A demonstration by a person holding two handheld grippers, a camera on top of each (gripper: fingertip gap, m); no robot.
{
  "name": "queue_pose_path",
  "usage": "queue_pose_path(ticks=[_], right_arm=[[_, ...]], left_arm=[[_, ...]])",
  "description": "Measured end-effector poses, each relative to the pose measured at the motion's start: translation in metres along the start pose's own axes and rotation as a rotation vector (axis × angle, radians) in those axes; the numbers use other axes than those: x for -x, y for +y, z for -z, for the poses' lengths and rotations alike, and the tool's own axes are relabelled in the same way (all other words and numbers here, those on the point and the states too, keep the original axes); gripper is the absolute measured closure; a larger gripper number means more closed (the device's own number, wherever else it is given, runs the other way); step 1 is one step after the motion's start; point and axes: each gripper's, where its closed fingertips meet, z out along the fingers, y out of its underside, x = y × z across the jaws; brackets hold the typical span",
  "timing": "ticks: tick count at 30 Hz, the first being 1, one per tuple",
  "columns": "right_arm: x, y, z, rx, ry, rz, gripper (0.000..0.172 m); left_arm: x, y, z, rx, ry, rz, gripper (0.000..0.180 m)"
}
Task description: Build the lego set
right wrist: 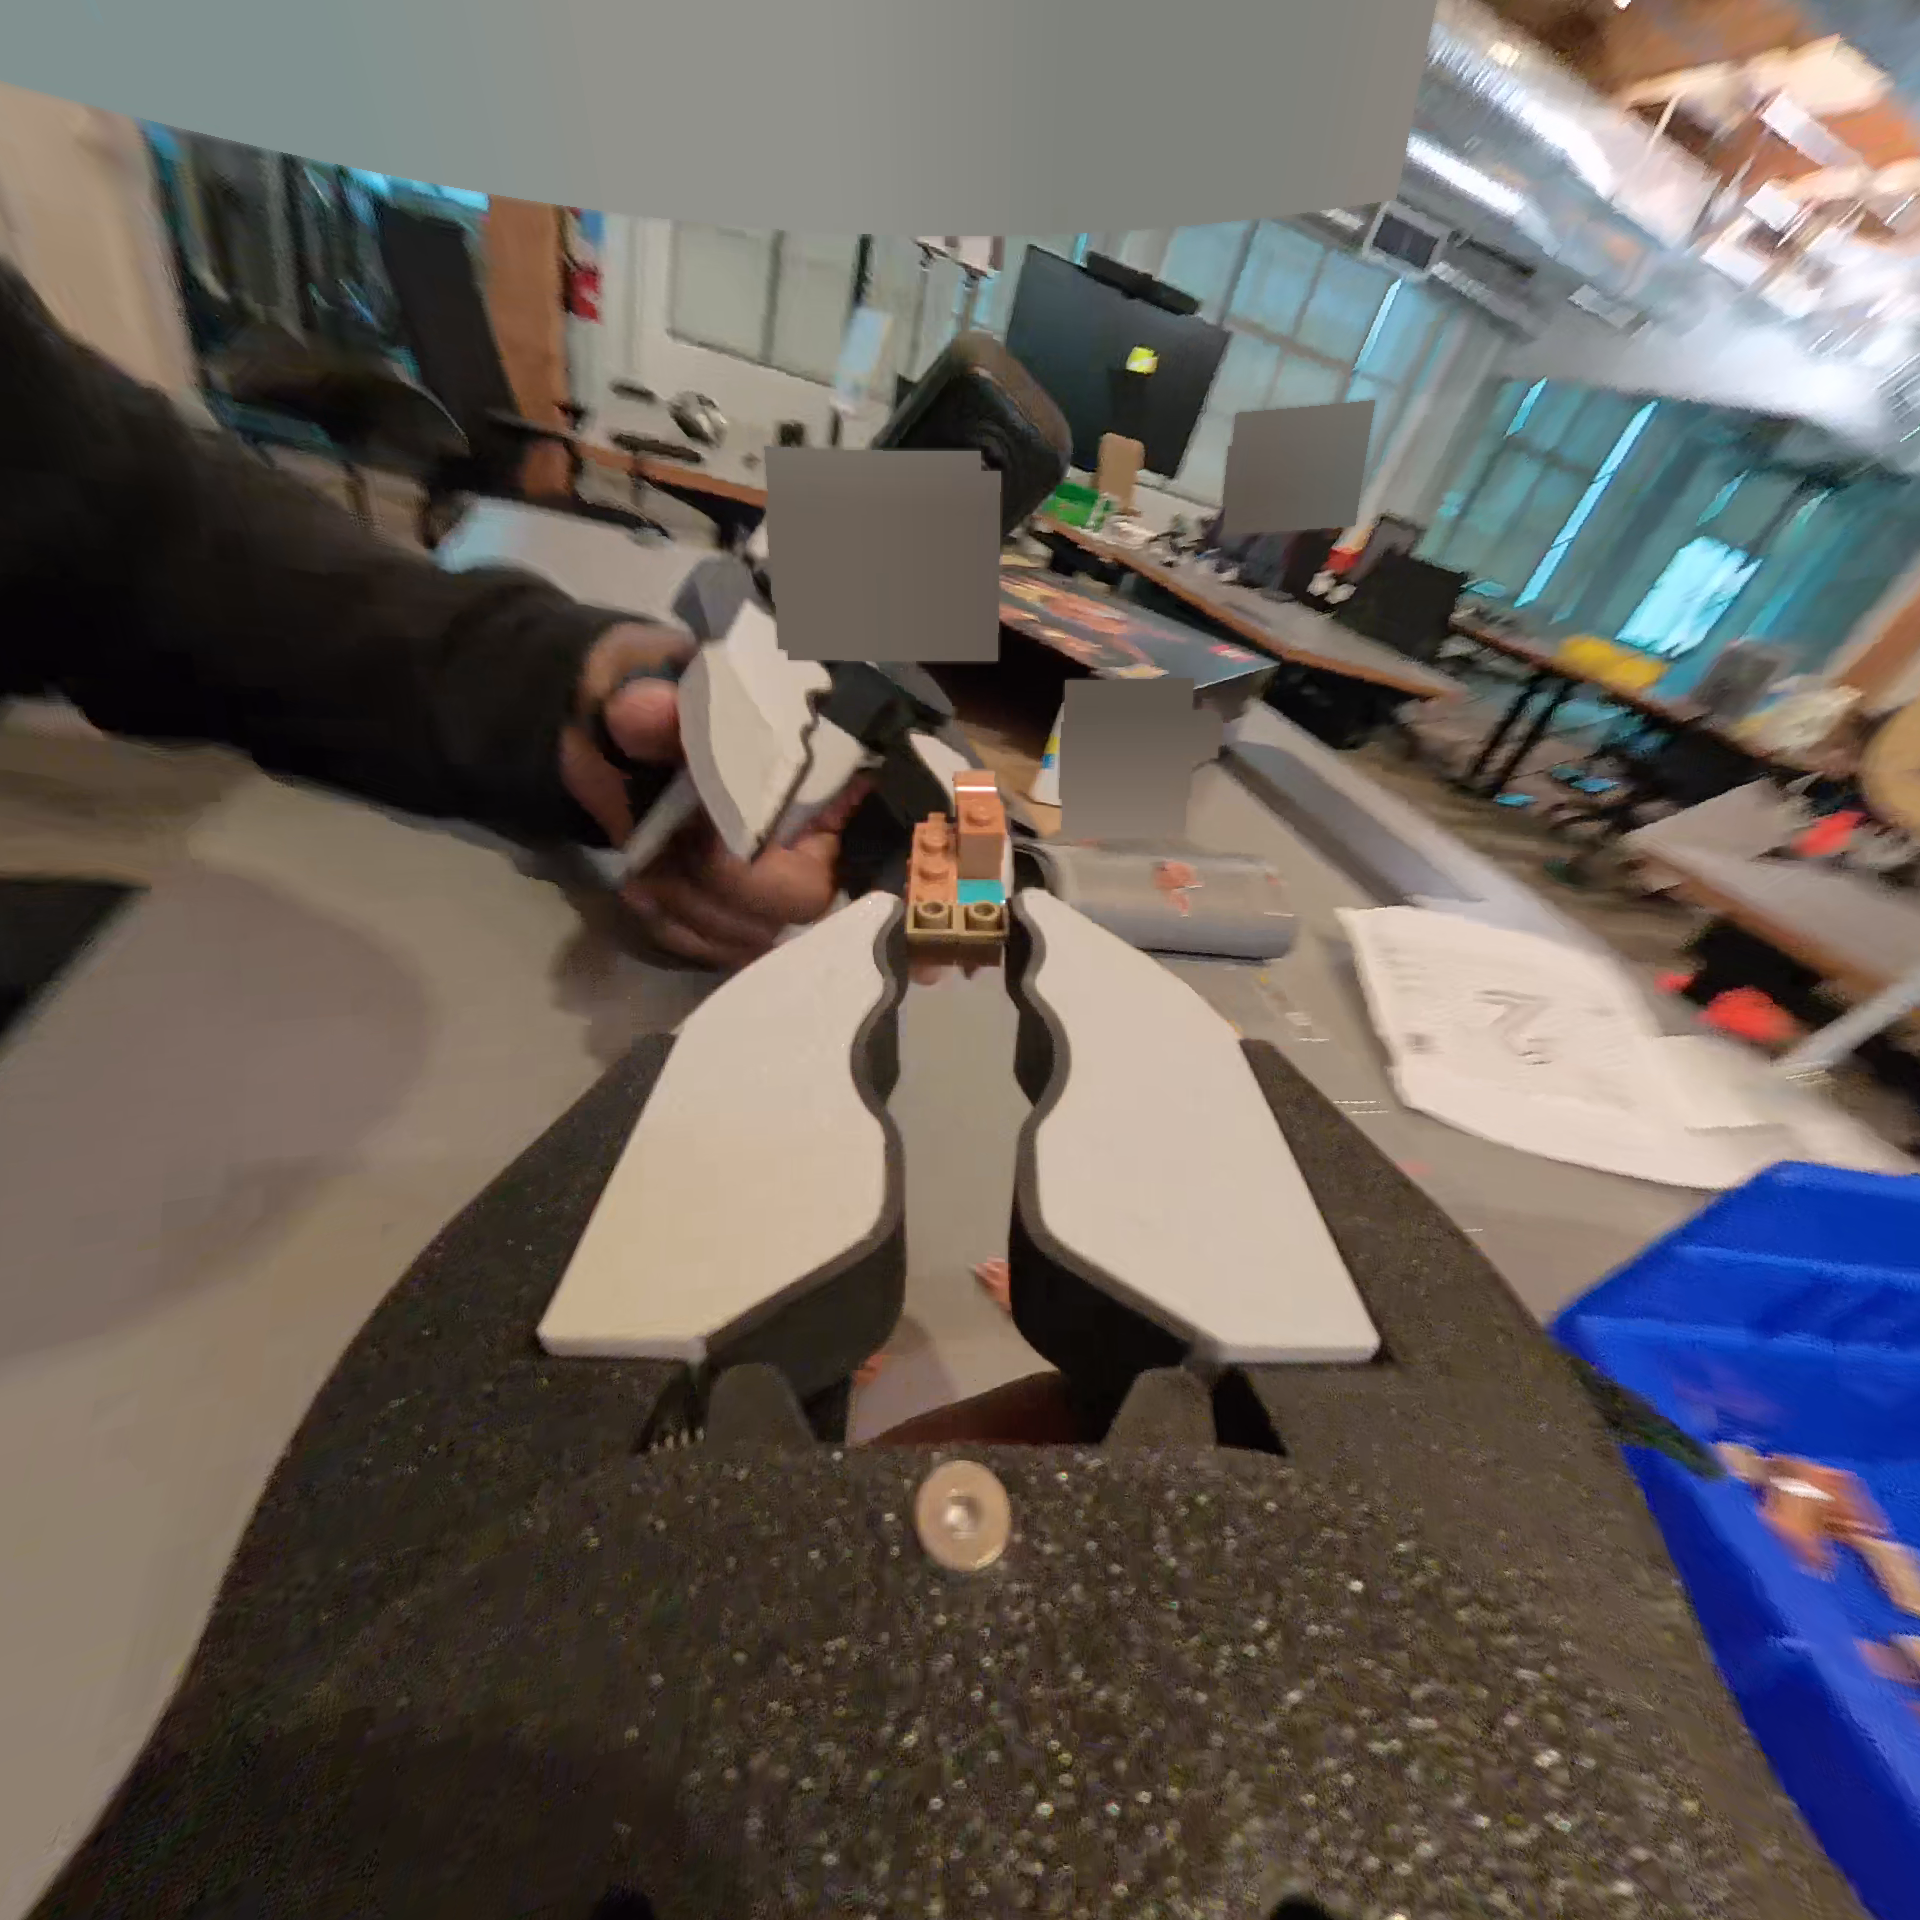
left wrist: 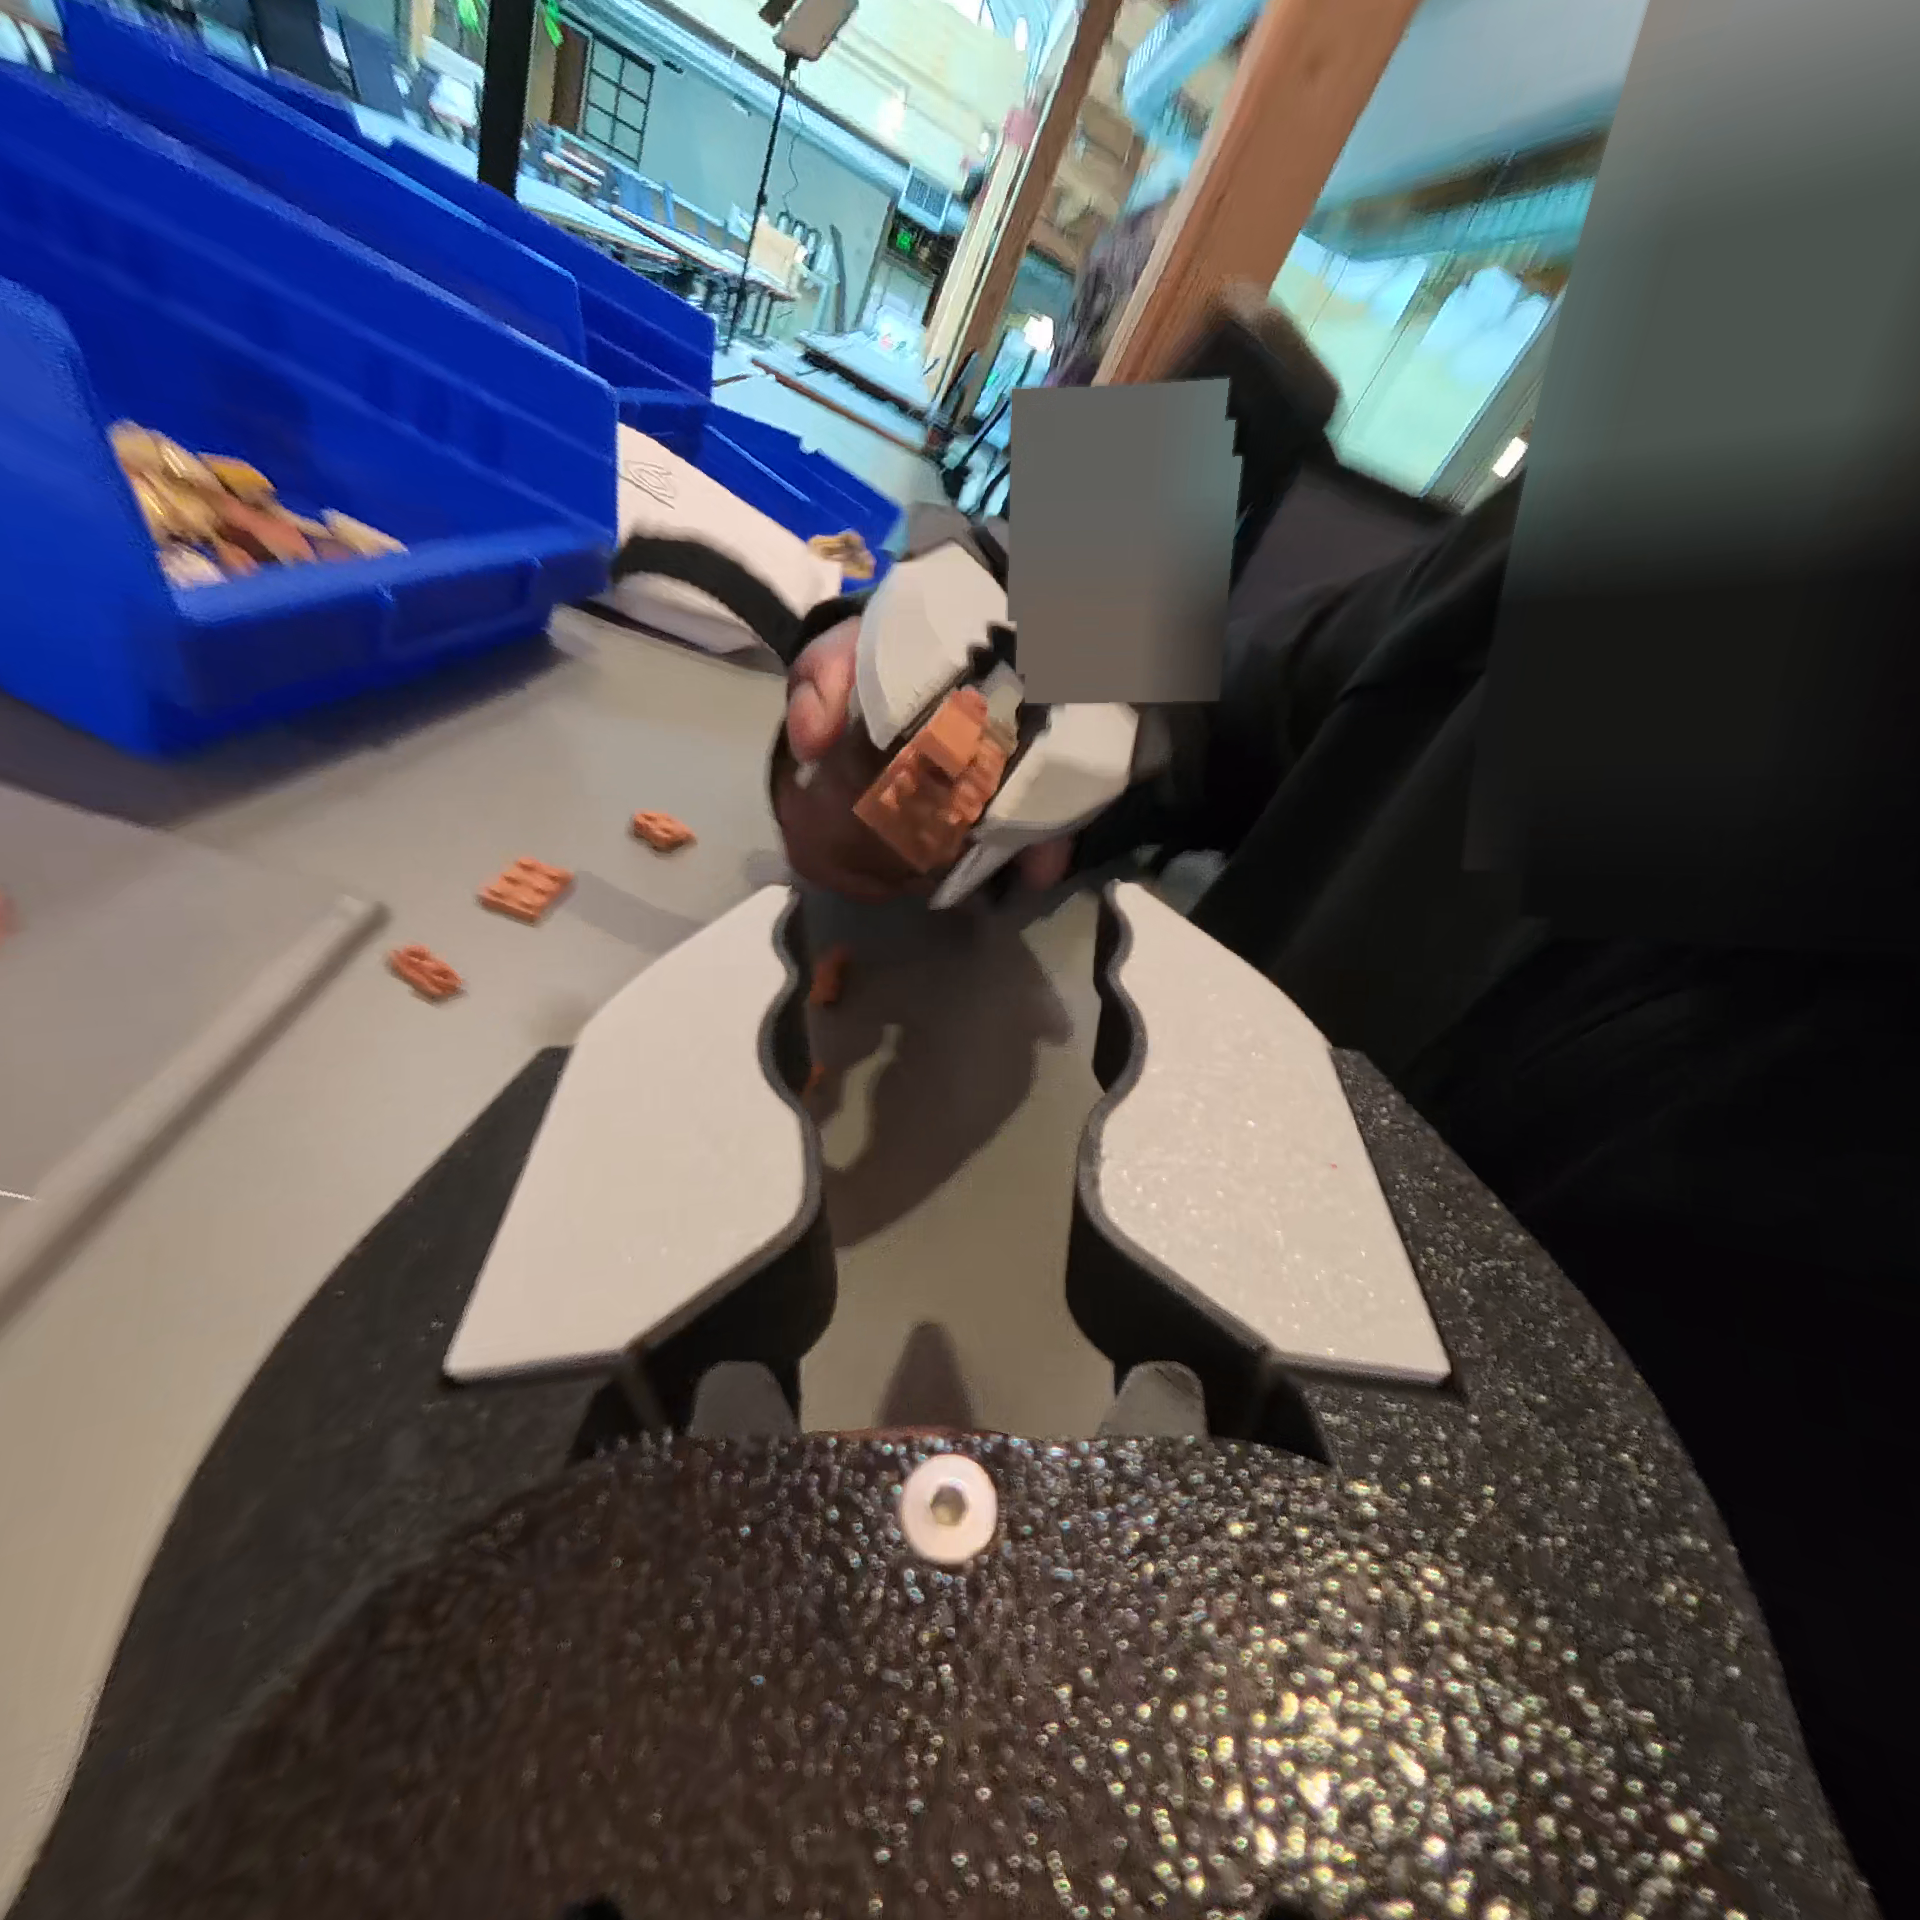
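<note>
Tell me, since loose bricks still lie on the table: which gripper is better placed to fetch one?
Probably the left gripper: its jaws stand open and bare, near the orange plates. The right gripper is clamped on the small brick assembly.

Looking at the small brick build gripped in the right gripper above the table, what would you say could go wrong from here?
1. The right gripper pinches the brick build only at its tan base, at the fingertips; it might twist or slip out.
2. The upper orange bricks stick out unsupported and could snap off if bumped.
3. The left gripper is open and close by; it might knock the build.
</note>
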Motion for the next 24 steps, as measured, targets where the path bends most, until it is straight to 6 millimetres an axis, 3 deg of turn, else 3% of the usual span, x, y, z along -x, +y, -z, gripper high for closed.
queue_pose_path(ticks=[6, 10, 24], right_arm=[[0.003, 0.003, -0.002, 0.048, 0.142, 0.393, 0.155], [0.006, 0.005, -0.002, 0.060, 0.161, 0.532, 0.155], [0.024, 0.002, 0.001, 0.015, 0.099, 0.638, 0.155]], left_arm=[[0.005, -0.008, -0.006, -0.090, 0.043, 0.259, 0.126], [0.002, -0.009, -0.009, -0.099, 0.074, 0.281, 0.128], [-0.012, -0.004, -0.009, -0.050, 0.154, 0.188, 0.154]])
